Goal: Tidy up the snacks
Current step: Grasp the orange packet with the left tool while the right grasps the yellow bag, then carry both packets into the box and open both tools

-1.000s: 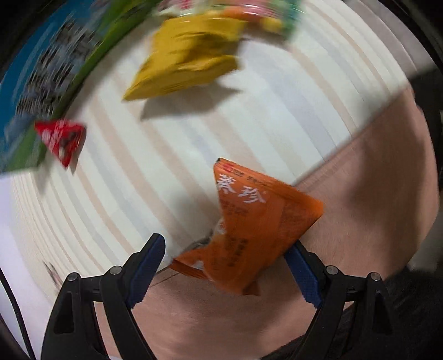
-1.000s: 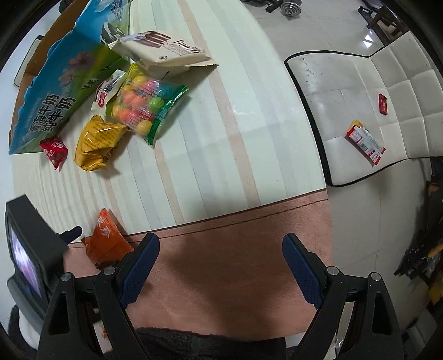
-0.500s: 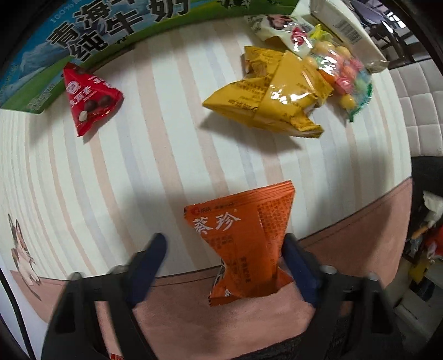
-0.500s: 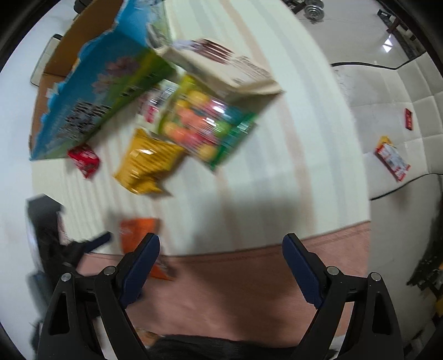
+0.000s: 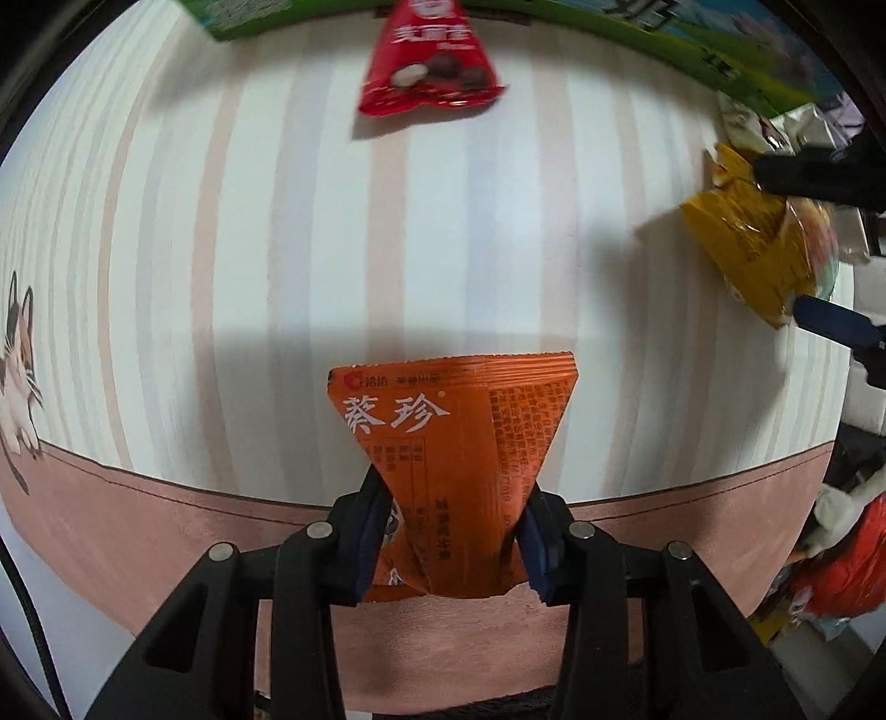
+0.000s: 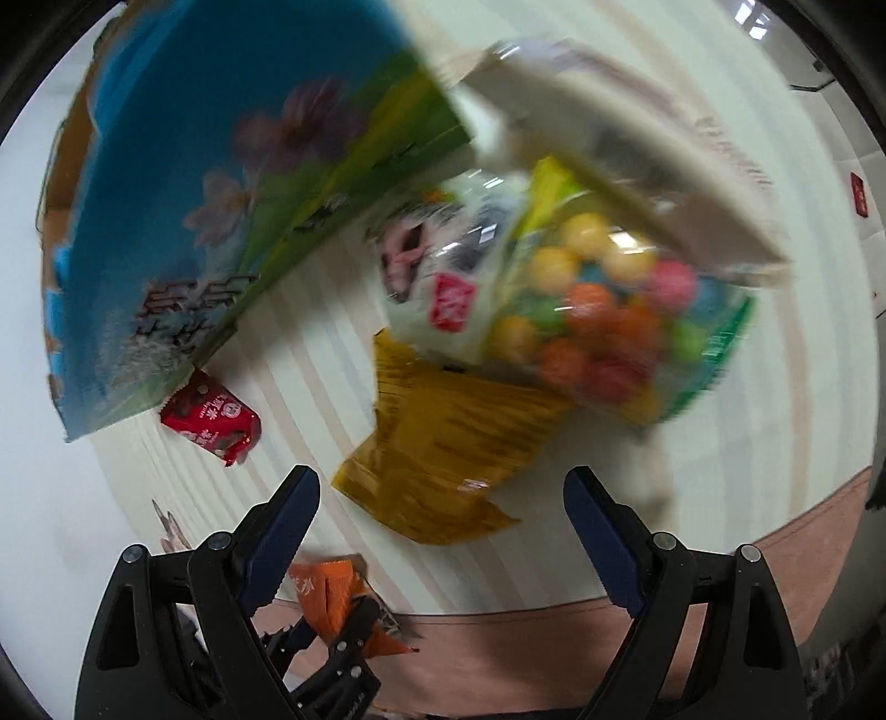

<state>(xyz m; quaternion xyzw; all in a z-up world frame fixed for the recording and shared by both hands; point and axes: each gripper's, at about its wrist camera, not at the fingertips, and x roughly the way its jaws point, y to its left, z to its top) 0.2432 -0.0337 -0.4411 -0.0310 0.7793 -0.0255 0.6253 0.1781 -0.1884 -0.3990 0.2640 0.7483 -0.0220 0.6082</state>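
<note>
A: In the left wrist view, the left claw is clenched on the orange packet, low in the middle of the frame. The packet stands up between the two pads, pinched near its lower part, above the pink border of the bench.

B: What could go wrong there?

A: The grip is only on the thin lower part, so the foil may slip or fold and the packet may fall on the bench edge. This is a judgement, not a thing seen.

B: And further right?

A: At the upper middle lies the red packet, just below the big blue-green carton. At the far right edge the yellow bag lies between the pads of the other claw.

B: How is that one?

A: In the right wrist view, the right claw is released, its jaws wide apart, with the yellow bag just ahead of them. The picture is blurred there.

B: What stands in the way?

A: The bag of coloured balls and a white packet lie over the top of the yellow bag, and a pale box rests above them. If the claw pulls the yellow bag, these may be dragged along or tip over.
</note>
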